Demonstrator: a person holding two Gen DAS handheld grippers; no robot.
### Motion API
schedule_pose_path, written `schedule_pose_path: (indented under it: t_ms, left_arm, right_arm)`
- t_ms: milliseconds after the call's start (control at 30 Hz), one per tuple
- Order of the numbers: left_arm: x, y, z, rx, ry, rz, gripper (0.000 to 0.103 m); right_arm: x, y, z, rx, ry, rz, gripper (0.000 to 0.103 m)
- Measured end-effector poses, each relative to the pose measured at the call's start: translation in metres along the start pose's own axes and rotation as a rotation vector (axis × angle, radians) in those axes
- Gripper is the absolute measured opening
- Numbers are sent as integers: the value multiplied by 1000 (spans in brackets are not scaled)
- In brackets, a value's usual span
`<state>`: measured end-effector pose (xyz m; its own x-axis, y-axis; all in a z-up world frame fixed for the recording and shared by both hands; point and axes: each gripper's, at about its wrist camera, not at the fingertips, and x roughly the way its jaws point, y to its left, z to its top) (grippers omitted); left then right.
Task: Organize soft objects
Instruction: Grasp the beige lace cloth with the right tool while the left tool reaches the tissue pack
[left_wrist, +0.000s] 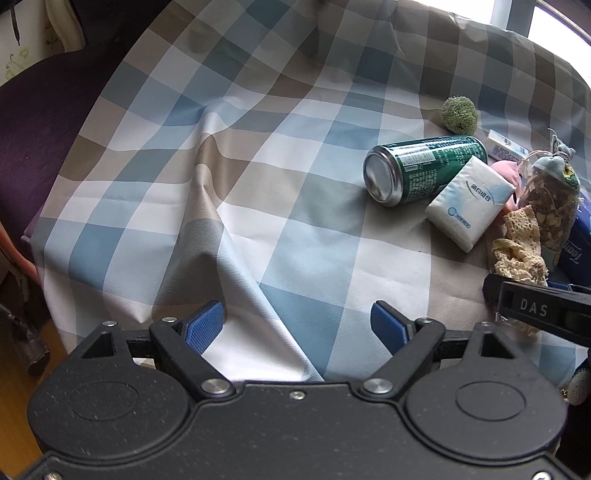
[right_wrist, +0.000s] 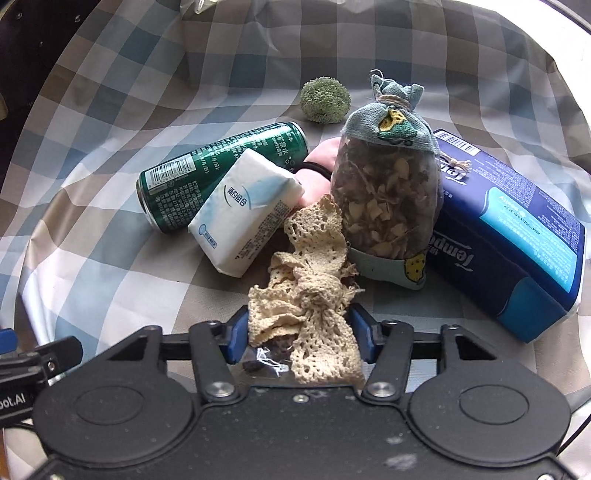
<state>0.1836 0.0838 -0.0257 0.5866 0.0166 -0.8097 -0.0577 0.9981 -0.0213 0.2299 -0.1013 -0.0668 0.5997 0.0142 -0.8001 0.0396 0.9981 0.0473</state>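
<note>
Right tool (right_wrist: 299, 334) clamped on cream lace cloth (right_wrist: 310, 280), likely to lift it clear of the pile: sachet bag (right_wrist: 384, 192), white tissue pack (right_wrist: 243, 214), green can (right_wrist: 218, 173) on checked cloth (right_wrist: 92, 229). Left tool (left_wrist: 297, 325) wide open, empty, waiting beside.

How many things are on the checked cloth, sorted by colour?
Green: 2, the can and the fuzzy ball
White: 2, the tissue pack and the small box
Blue: 1, the big pack
Cream: 1, the lace
Pink: 1, the pink thing
Mixed: 1, the sachet
Total: 8
</note>
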Motion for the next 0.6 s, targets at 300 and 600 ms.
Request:
schedule_pose_path:
  t_ms: [300, 600]
  left_arm:
    - [-5, -25, 14, 25, -9, -57, 84]
    - [-2, -68, 40, 27, -5, -126, 84]
  right_arm:
    - [-33, -22, -21, 8, -26, 7, 53]
    - [-66, -45, -40, 26, -87, -8, 53]
